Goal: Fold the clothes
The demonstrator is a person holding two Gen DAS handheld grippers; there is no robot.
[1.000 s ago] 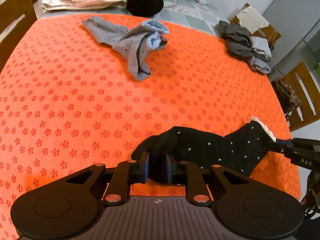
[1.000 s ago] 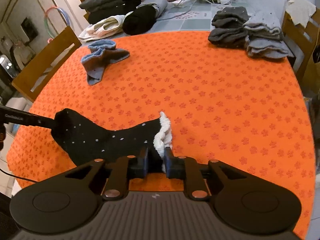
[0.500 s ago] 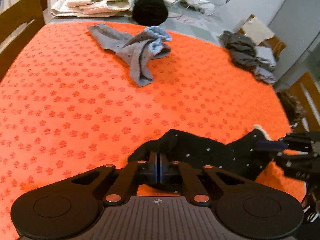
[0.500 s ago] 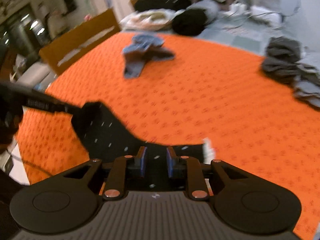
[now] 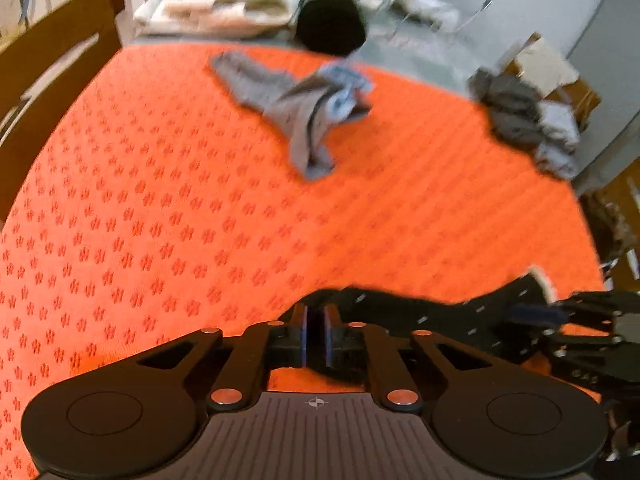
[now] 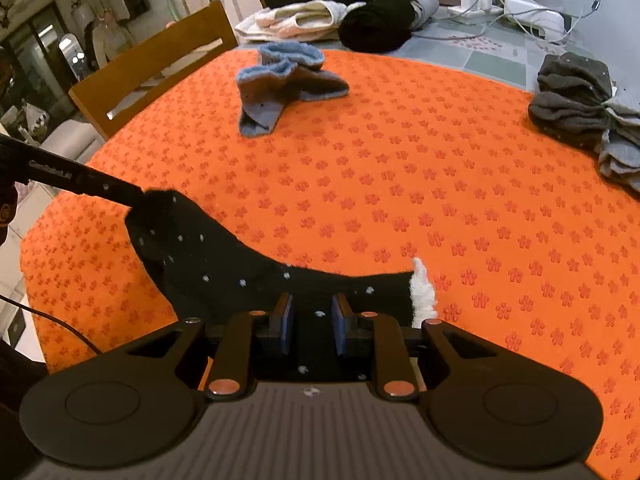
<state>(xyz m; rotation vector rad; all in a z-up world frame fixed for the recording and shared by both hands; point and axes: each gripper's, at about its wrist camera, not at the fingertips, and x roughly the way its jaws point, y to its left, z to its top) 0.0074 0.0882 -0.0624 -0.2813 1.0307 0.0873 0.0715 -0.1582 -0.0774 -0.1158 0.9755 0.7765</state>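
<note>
A black sock with small white dots and a white cuff (image 6: 224,264) is stretched just above the orange cloth (image 6: 440,184) between both grippers. My left gripper (image 5: 315,322) is shut on its toe end; it also shows in the right wrist view (image 6: 136,198) at the left. My right gripper (image 6: 311,320) is shut on the sock near the white cuff (image 6: 422,292). In the left wrist view the sock (image 5: 440,316) runs right to the right gripper (image 5: 560,316).
A crumpled grey and blue sock pair (image 6: 280,80) lies at the far side of the cloth. A pile of folded grey socks (image 6: 580,108) sits at the far right. Towels and a black roll (image 6: 376,28) lie beyond. A wooden chair (image 6: 160,68) stands at the left.
Both grippers have lifted the sock and pulled it taut. The right gripper's hold has shifted from the white cuff's edge to the black fabric beside it.
</note>
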